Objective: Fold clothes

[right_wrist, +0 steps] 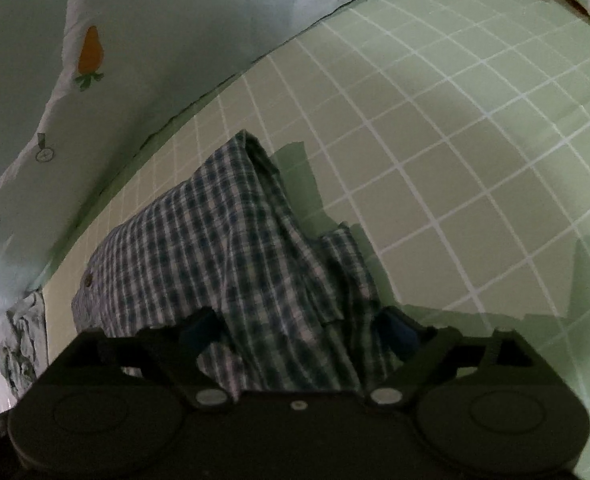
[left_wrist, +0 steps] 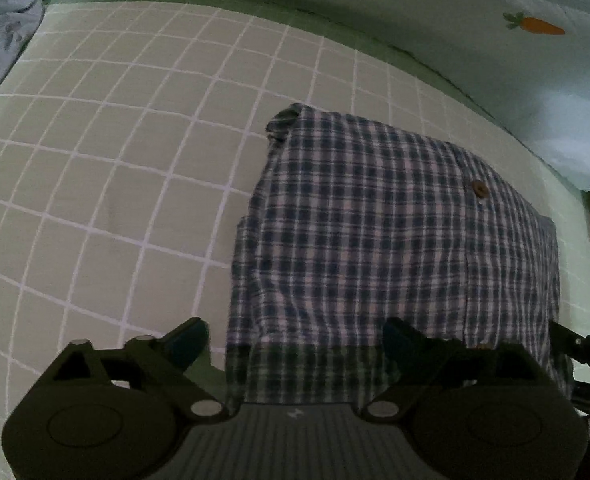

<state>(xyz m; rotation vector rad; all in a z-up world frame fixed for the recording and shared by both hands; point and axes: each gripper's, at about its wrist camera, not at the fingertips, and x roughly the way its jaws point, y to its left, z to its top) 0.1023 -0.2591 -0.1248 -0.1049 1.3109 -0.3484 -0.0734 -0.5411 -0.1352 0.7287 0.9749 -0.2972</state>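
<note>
Shirt (left_wrist: 395, 240) folded on your green sheet (left_wrist: 115, 160), left gripper (left_wrist: 295, 344) and right gripper (right_wrist: 299, 332) jaws wide over its near edge.

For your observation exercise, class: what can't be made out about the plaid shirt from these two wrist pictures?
- Left wrist view: the plaid shirt's near hem, hidden beneath the left claw.
- Right wrist view: whether the right claw touches the cloth; its body covers the hem.
- Both views: the shirt's underside, lying against the green checked sheet.
</note>
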